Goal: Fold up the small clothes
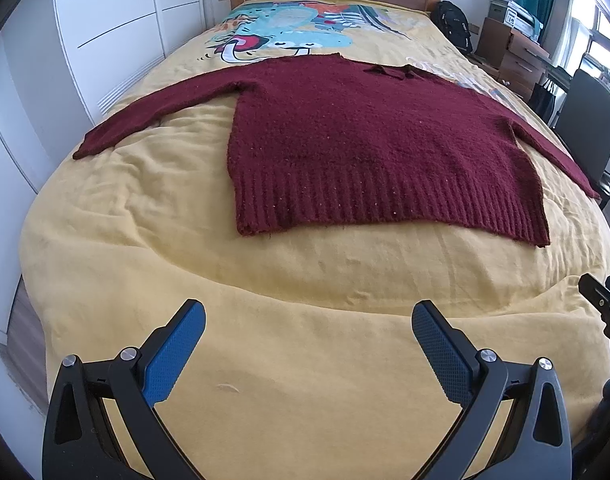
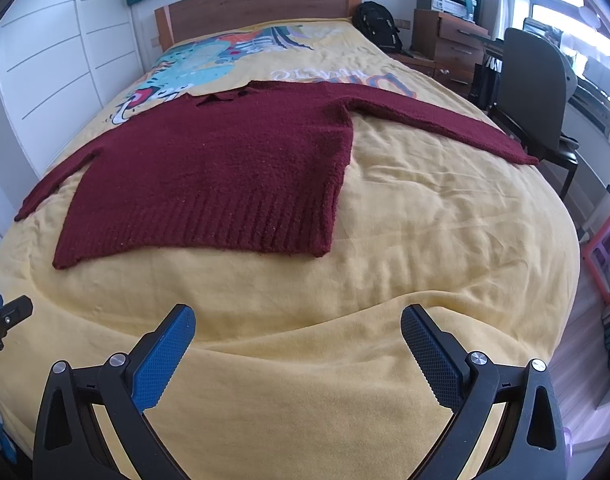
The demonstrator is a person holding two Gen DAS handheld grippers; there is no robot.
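A dark red knitted sweater lies flat on the yellow bedspread, front side down or up I cannot tell, hem toward me and both sleeves spread out sideways. My left gripper hovers open over the bare bedspread near the foot of the bed, well short of the hem. My right gripper is likewise open and holds nothing, also short of the hem. Each gripper's tip shows at the edge of the other's view, the right gripper and the left gripper.
A wooden headboard closes the far end. White wardrobe doors run along the left side. On the right stand a dark office chair, wooden drawers and a black backpack. Wooden floor shows beside the bed.
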